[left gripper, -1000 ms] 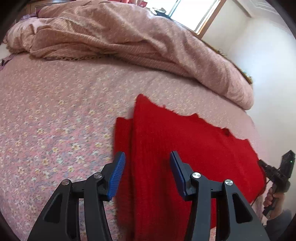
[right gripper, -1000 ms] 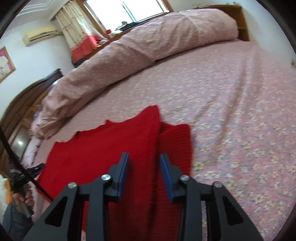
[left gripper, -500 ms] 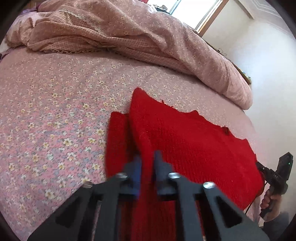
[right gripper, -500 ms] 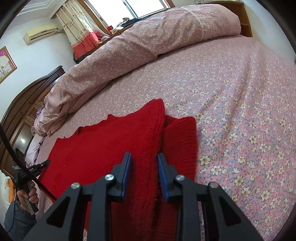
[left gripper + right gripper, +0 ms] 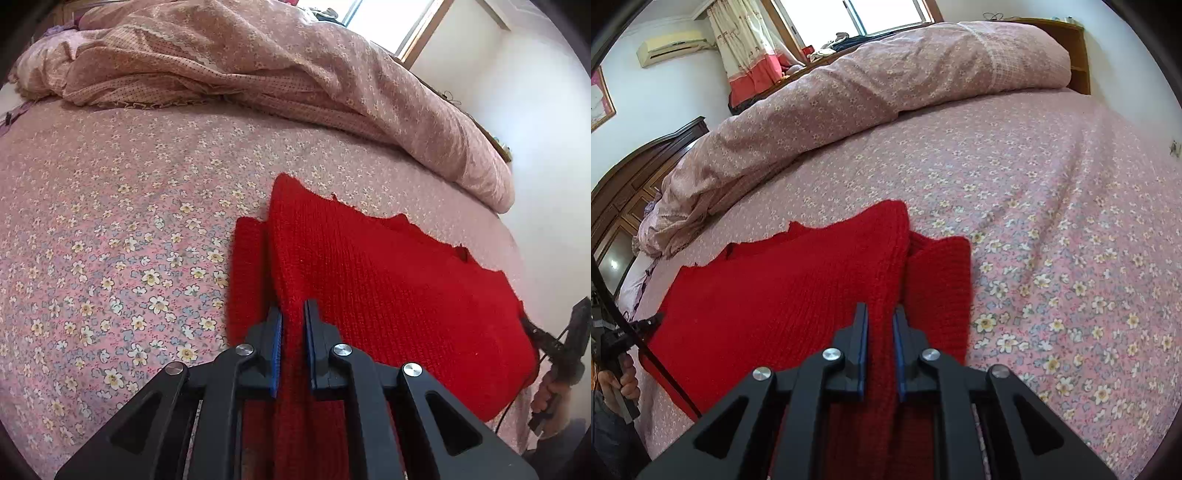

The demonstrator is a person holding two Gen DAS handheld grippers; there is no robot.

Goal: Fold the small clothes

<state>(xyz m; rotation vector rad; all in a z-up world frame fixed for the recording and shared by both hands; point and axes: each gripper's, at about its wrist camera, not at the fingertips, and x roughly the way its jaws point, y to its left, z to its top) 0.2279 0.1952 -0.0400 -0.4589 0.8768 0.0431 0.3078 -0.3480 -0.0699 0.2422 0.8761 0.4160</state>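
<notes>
step: grip before fold | left tongs (image 5: 292, 347) clenched on a ridge of the red knit garment (image 5: 388, 288) | right tongs (image 5: 878, 350) closing on a ridge at its opposite side edge | garment flat on the bed (image 5: 1052, 229), long axis spanning between both tongs (neither hand nearer)
</notes>
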